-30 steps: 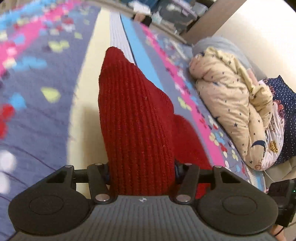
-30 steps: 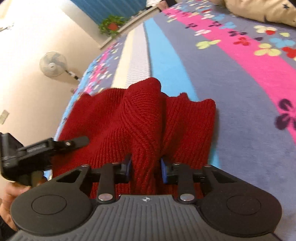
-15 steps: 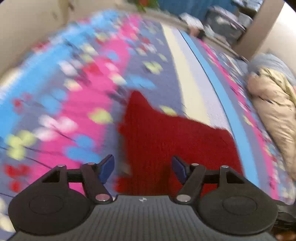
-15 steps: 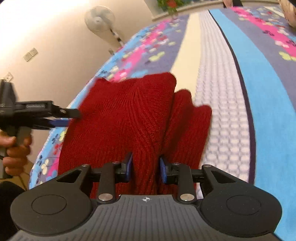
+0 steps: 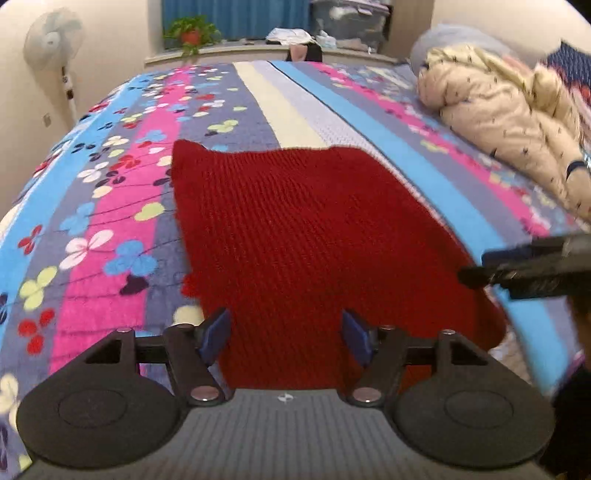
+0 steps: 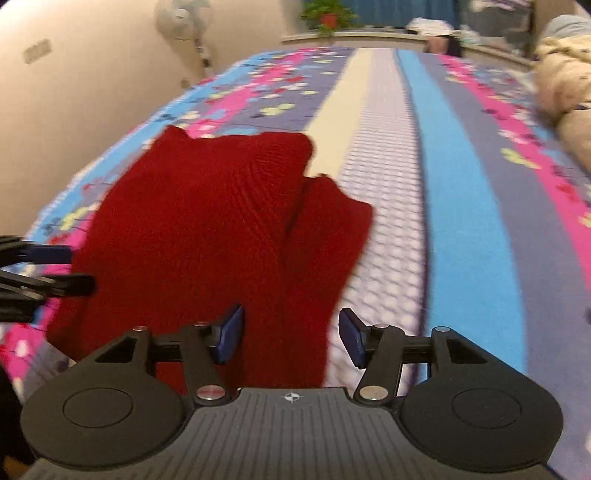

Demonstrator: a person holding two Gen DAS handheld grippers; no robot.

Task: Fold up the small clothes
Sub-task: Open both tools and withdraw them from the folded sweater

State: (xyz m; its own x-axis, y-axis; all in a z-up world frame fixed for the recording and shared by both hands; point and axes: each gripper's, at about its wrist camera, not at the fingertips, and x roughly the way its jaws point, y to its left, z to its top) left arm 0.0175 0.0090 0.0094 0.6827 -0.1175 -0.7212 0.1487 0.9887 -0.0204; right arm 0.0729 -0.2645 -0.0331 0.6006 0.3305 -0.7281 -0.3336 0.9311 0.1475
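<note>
A red knit garment (image 5: 306,236) lies spread on the striped floral bedspread (image 5: 110,229). In the left wrist view my left gripper (image 5: 286,332) hovers over its near edge. The jaws are opening wide and the blue pads stand clear of the cloth. In the right wrist view the red knit garment (image 6: 207,229) shows a folded flap on its right side. My right gripper (image 6: 291,332) is over the near edge with its jaws opening. Cloth lies between the pads, which do not press on it. Each gripper appears at the edge of the other's view.
A bundled beige quilt with stars (image 5: 498,110) and a navy dotted pillow (image 5: 570,66) lie at the bed's right side. A standing fan (image 5: 51,37) and a wall are on the left. A potted plant (image 5: 190,31) sits on the far ledge.
Both grippers have let go of the red knit, which hung bunched in their jaws and now lies flat. Both views have swung round to face along the bed.
</note>
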